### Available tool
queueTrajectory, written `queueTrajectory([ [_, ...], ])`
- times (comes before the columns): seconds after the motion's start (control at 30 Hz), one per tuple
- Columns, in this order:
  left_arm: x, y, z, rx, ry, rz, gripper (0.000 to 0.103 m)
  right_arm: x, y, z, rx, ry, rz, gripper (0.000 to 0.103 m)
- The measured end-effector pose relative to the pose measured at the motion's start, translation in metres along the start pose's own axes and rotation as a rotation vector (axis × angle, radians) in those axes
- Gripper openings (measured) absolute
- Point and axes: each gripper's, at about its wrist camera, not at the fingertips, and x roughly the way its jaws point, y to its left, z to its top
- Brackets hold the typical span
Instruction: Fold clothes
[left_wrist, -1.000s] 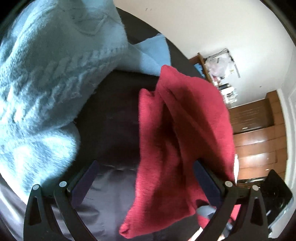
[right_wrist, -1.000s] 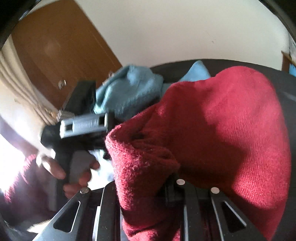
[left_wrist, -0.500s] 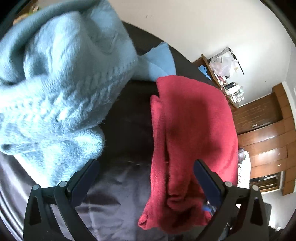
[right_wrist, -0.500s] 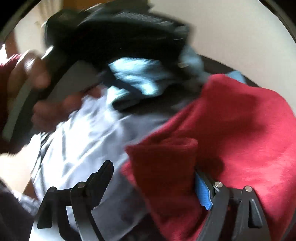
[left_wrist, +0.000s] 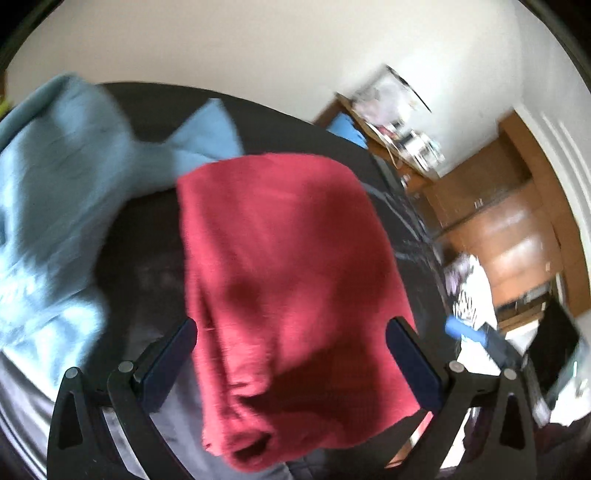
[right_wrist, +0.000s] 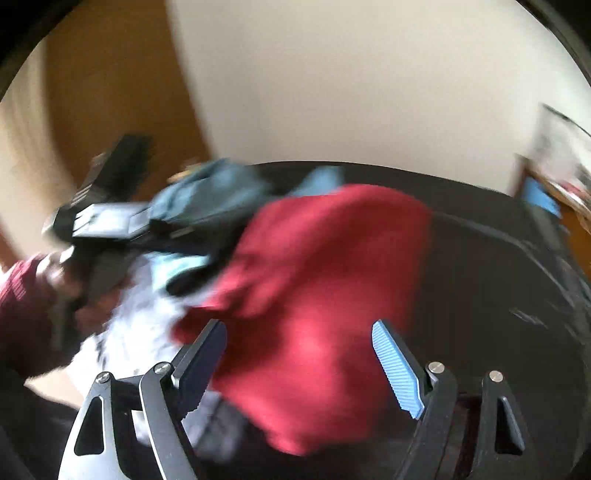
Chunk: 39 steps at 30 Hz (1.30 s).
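Note:
A folded red sweater (left_wrist: 288, 266) lies flat on the dark bed cover (left_wrist: 147, 236). It also shows in the right wrist view (right_wrist: 325, 295). My left gripper (left_wrist: 291, 332) is open and empty, above the sweater's near end. My right gripper (right_wrist: 299, 332) is open and empty, above the sweater's near edge. A light blue knit sweater (left_wrist: 55, 192) lies crumpled to the left of the red one. The left gripper body (right_wrist: 107, 218) and the hand holding it show at the left of the right wrist view. Both views are motion-blurred.
A white patterned cloth (right_wrist: 144, 317) lies beside the red sweater near the hand. A cluttered shelf (left_wrist: 402, 125) and wooden drawers (left_wrist: 509, 236) stand past the bed's right edge. A white wall is behind the bed.
My right gripper has opened and let go of the red sweater, which now lies flat and folded. Both grippers have drawn back from it.

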Motion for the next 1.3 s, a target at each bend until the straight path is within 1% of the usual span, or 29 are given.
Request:
queueTrajectory([
  [0.07,0.017,-0.003,-0.004,0.021,0.042,0.021,0.102,0.002,-0.019,-0.004,0.028,0.02,-0.088,0.083],
  [0.17,0.04,0.002,-0.015,0.028,0.108,0.074,0.102,0.007,-0.027,-0.008,0.053,0.039,-0.091,0.083],
  [0.23,0.051,0.01,-0.024,0.029,0.146,0.121,0.102,0.017,-0.018,-0.014,-0.002,0.065,-0.09,0.083],
  [0.3,0.059,0.022,-0.036,0.034,0.179,0.199,0.102,0.027,-0.01,-0.02,-0.055,0.091,-0.09,0.083],
  [0.33,0.059,0.026,-0.041,0.043,0.179,0.222,0.102,0.034,-0.009,-0.024,-0.072,0.109,-0.099,0.083],
  [0.37,0.056,0.027,-0.045,0.059,0.162,0.229,0.102,0.042,-0.011,-0.029,-0.075,0.129,-0.115,0.083],
  [0.47,0.051,0.018,-0.052,0.115,0.157,0.274,0.102,0.067,-0.018,-0.043,-0.083,0.187,-0.161,0.083],
  [0.5,0.049,0.015,-0.053,0.127,0.157,0.287,0.102,0.074,-0.02,-0.046,-0.083,0.196,-0.168,0.083],
  [0.57,0.046,0.009,-0.052,0.13,0.152,0.3,0.102,0.081,-0.023,-0.049,-0.077,0.19,-0.176,0.088],
  [0.63,0.041,0.006,-0.049,0.117,0.147,0.295,0.102,0.084,-0.023,-0.049,-0.091,0.189,-0.193,0.094],
  [0.73,0.029,0.004,-0.043,0.074,0.14,0.283,0.102,0.086,-0.027,-0.046,-0.092,0.209,-0.191,0.096],
  [0.8,0.014,0.001,-0.035,0.045,0.11,0.266,0.102,0.083,-0.03,-0.041,-0.068,0.237,-0.171,0.096],
  [0.83,0.007,-0.001,-0.031,0.03,0.095,0.258,0.102,0.078,-0.031,-0.037,-0.064,0.236,-0.161,0.096],
  [0.9,-0.007,-0.012,-0.02,0.029,0.055,0.225,0.102,0.061,-0.028,-0.026,-0.074,0.19,-0.139,0.096],
  [0.97,-0.021,-0.025,-0.007,0.037,0.013,0.187,0.102,0.042,-0.025,-0.011,-0.09,0.107,-0.121,0.096],
  [1.07,-0.038,-0.044,0.012,0.047,-0.044,0.124,0.102,0.028,-0.02,0.011,-0.119,0.005,-0.11,0.096],
  [1.13,-0.036,-0.054,0.021,0.053,-0.047,0.07,0.102,0.032,-0.016,0.024,-0.151,-0.022,-0.084,0.096],
  [1.2,-0.03,-0.06,0.025,0.073,-0.032,0.055,0.102,0.037,-0.009,0.032,-0.194,-0.03,-0.043,0.096],
  [1.27,-0.022,-0.063,0.026,0.093,-0.011,0.061,0.102,0.053,-0.006,0.032,-0.243,0.011,0.018,0.096],
  [1.3,-0.016,-0.061,0.018,0.095,0.005,0.076,0.102,0.062,-0.003,0.029,-0.245,0.044,0.05,0.096],
])
